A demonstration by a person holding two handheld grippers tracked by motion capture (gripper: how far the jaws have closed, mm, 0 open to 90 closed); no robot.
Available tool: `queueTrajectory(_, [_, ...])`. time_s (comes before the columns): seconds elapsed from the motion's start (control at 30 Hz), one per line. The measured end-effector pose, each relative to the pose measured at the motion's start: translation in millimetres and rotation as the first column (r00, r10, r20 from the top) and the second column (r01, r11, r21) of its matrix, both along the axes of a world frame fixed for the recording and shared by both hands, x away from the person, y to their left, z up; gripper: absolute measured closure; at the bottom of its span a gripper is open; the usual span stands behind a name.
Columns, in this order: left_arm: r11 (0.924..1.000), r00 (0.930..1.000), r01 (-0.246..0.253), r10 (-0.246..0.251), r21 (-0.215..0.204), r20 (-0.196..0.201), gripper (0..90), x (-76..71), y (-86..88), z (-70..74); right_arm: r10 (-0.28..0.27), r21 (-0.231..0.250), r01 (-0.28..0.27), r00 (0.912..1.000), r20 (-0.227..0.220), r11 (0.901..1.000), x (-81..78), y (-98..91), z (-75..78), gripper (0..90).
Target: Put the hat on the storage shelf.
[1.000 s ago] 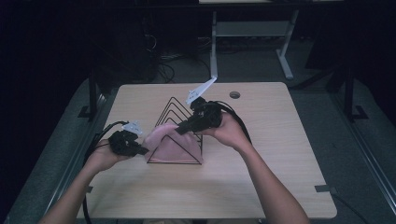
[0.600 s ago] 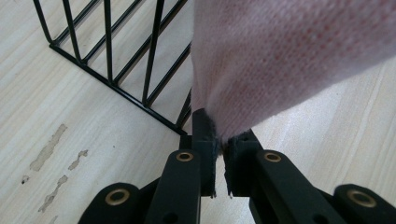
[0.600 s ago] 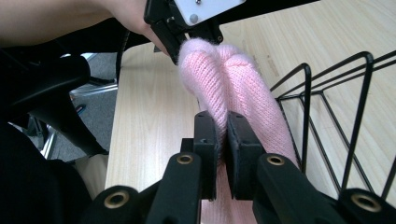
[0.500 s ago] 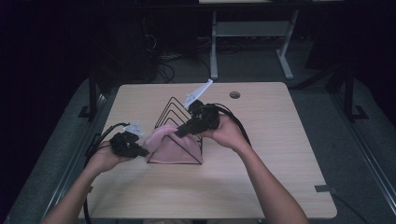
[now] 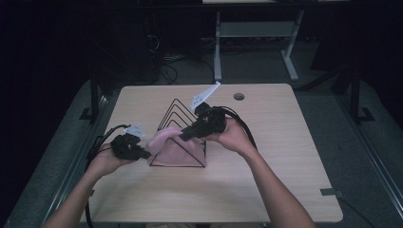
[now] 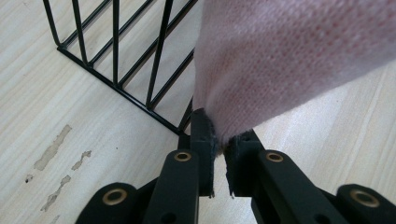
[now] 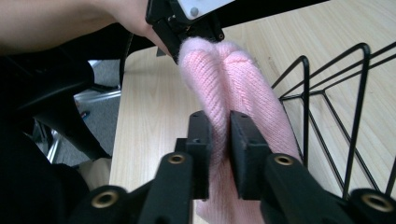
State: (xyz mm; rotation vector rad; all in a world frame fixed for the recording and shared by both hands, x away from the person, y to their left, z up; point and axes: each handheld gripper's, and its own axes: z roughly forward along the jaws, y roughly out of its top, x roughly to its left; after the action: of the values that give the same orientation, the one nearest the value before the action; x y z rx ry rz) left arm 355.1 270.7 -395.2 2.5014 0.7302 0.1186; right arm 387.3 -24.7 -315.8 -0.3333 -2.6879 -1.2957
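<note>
Currently: a person sits at a wooden table (image 5: 266, 190), a hand-held gripper in each hand, working a pink knit cloth (image 5: 167, 145) on a black wire rack (image 5: 183, 127).
Cloth, place: near the middle of the table, toward its left edge, draped at the front end of the rack and touching its wires.
Left gripper (image 5: 141, 154): clenched on the cloth's left end; in the left gripper view its jaws pinch the very edge of the knit (image 6: 280, 60), which rises away taut. The jaws have just been easing apart a little, with the cloth between them and both pads touching it.
Right gripper (image 5: 186, 135): grasping the cloth higher up, over the rack; in the right gripper view its jaws squeeze a doubled fold of the knit (image 7: 229, 88). These jaws have just been opening slightly too, with the fold between them.
Why held so: two grips at separate points keep the soft cloth stretched, likely so it can be guided over or off the wires without bunching or snagging.
Long axis: the cloth runs from the left gripper, low by the table, up and rightward to the right gripper.
Rack: triangular wire dividers, standing upright, its length pointing toward the table's far edge.
</note>
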Motion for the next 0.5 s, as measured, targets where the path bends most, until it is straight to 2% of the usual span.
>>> queueTrajectory(0.23, [1.0000, 0.9999, 0.005, -0.005, -0.005, 0.010, 78.0, -1.4, 1.4, 4.2, -0.018, 0.041, 0.019, 0.9993, -0.032, 0.9990, -0.8, -8.5, -1.2, 68.4])
queueTrajectory(0.5, [0.9999, 0.9998, 0.006, -0.006, -0.015, 0.017, 75.0, -2.1, 2.0, 7.5, -0.055, 0.029, 0.056, 0.9984, -0.013, 0.9980, -3.6, -17.4, 5.1, 61.6])
